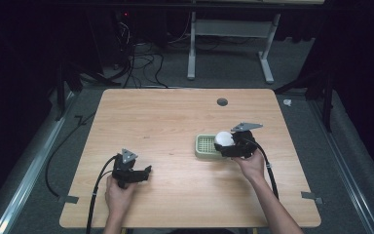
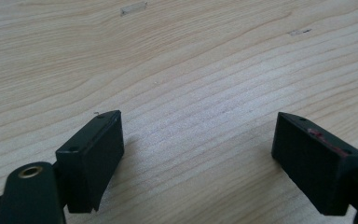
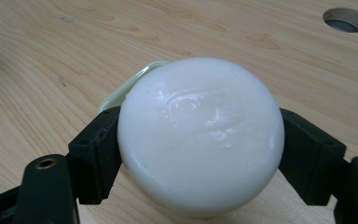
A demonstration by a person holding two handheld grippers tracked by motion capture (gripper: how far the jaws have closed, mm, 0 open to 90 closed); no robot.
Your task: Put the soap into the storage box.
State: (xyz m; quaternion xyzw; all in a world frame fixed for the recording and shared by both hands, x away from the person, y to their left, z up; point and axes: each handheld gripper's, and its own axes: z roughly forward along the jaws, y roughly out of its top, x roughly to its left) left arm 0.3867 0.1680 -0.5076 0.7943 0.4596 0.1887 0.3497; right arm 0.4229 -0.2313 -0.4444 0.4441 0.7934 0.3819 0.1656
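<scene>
The right hand [image 1: 253, 163] is reaching in from the near edge, holding the right gripper [image 1: 231, 145] over the near-right part of the pale green dish [image 1: 204, 145]. Its jaws are clamping the white soap bar [image 3: 200, 135] on both sides. The soap is hiding most of the dish in the right gripper view. The left gripper [image 1: 146, 171] is resting low on the wooden table [image 1: 165, 117], near-left, jaws spread apart and gripping nothing.

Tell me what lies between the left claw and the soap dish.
Only bare wood: in the high view, the table is bare between the left claw and the soap dish.
</scene>
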